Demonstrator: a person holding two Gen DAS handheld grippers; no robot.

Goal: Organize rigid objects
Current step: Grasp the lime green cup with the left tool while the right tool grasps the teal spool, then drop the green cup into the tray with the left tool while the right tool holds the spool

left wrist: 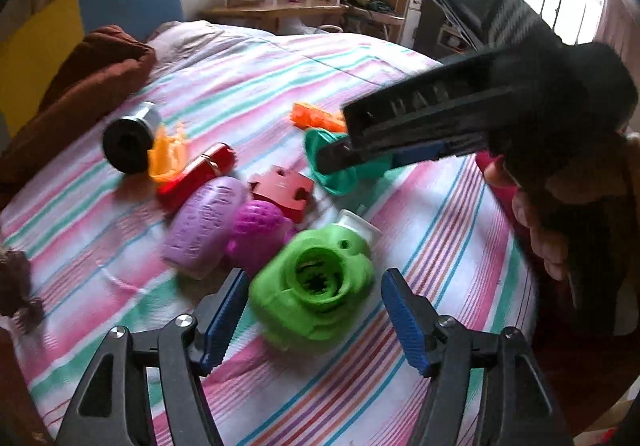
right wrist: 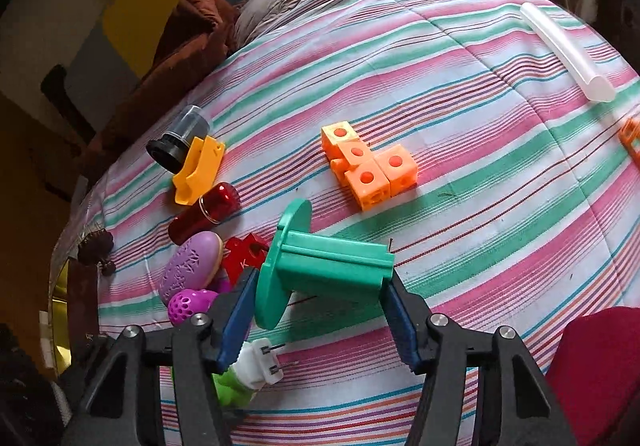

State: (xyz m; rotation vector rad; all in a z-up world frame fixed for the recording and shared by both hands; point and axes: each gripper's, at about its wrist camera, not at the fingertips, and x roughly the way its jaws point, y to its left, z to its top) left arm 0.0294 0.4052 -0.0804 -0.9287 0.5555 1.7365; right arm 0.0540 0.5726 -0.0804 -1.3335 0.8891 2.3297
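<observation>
We are gripping the stiff, light green spool (right wrist: 320, 266) end to end in the right tongs (right wrist: 320, 310) mid-bed (right wrist: 500, 186), while the left tongs (left wrist: 314, 314) are hovering open over the green camera (left wrist: 316, 286).

- The striped bedspread (right wrist: 480, 206) is woven cloth, matt, faintly quilted.
- The teal flanged spool (right wrist: 328, 266) looks like smooth, matt moulded plastic.
- The orange linked cubes (right wrist: 370, 166), centre of the right wrist view, are plastic with a slight sheen.
- The red cylinder (right wrist: 204, 214) is glossy, with a metal-looking ring.
- The green camera-shaped toy (left wrist: 316, 286) is matt plastic, finely ridged.
- The clear tube (right wrist: 568, 50), upper right, is translucent, smooth plastic.
- The gripper pads (right wrist: 236, 326) are blue and ribbed.
</observation>
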